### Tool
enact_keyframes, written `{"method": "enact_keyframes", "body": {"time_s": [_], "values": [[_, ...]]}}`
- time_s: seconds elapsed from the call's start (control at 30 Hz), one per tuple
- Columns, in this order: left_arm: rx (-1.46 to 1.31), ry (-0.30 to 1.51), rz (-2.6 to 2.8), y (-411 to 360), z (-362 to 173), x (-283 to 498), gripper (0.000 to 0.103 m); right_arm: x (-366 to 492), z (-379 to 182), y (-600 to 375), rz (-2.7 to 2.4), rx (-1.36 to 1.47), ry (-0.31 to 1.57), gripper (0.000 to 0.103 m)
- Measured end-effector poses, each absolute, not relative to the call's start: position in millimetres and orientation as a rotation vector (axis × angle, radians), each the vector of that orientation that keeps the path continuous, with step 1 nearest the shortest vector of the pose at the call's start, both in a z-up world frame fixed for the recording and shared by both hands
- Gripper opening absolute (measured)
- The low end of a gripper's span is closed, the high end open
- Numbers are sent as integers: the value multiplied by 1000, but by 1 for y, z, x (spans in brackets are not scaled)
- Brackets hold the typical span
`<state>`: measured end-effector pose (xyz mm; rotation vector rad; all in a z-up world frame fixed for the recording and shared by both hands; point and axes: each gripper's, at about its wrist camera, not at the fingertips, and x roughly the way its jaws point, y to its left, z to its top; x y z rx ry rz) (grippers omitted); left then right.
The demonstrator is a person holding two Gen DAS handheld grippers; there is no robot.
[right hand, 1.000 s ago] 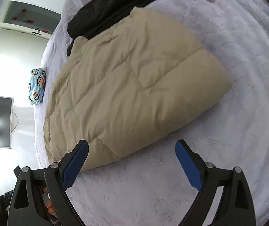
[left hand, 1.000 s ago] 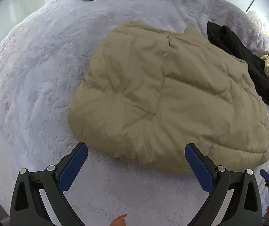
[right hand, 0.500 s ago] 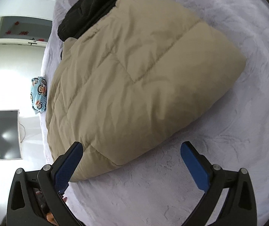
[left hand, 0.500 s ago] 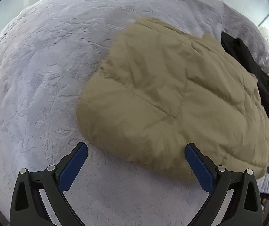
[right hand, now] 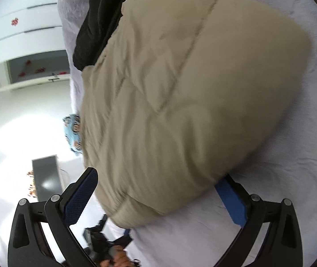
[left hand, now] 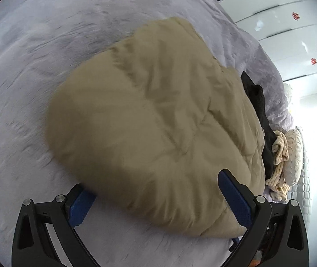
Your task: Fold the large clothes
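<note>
Lilac plush bedding (left hand: 36,71) covers the bed and fills most of both wrist views, with the folded tan quilted jacket (left hand: 158,122) lying mid-frame on it and a black garment (left hand: 258,111) touching its far edge. White cupboard doors (left hand: 291,22) with small red stickers fill the upper right of the left view, and a blue cartoon-print cloth (right hand: 73,131) shows at centre left of the right view. Both the left gripper (left hand: 156,198) and right gripper (right hand: 158,198) have fingers spread wide around the jacket's near edge.

Jacket (left hand: 158,122) on bed (left hand: 36,66)
</note>
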<state>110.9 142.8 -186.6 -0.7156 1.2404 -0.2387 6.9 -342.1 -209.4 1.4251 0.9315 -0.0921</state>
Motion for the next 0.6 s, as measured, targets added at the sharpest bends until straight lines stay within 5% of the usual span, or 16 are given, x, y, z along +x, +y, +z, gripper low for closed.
{"method": "enact_keyframes", "body": {"time_s": [0.3, 0.33, 0.4, 0.43, 0.47, 0.5, 0.6], "values": [[-664, 1203, -112, 132, -199, 142, 102, 39, -225, -342, -67, 1416, 955, 103], [-661, 1198, -99, 133, -198, 142, 97, 39, -227, -343, -73, 1427, 953, 103], [-611, 1189, -81, 130, -193, 144, 69, 36, -230, -345, -93, 1474, 927, 102], [-587, 1184, -91, 128, -190, 145, 46, 34, -231, -346, -100, 1492, 918, 101], [-556, 1174, -115, 125, -183, 146, 32, 32, -231, -347, -106, 1505, 913, 90], [-516, 1165, -121, 124, -178, 145, 30, 30, -232, -348, -117, 1513, 918, 66], [-366, 1113, -150, 111, -153, 139, 20, 25, -233, -351, -115, 1538, 917, 38]]}}
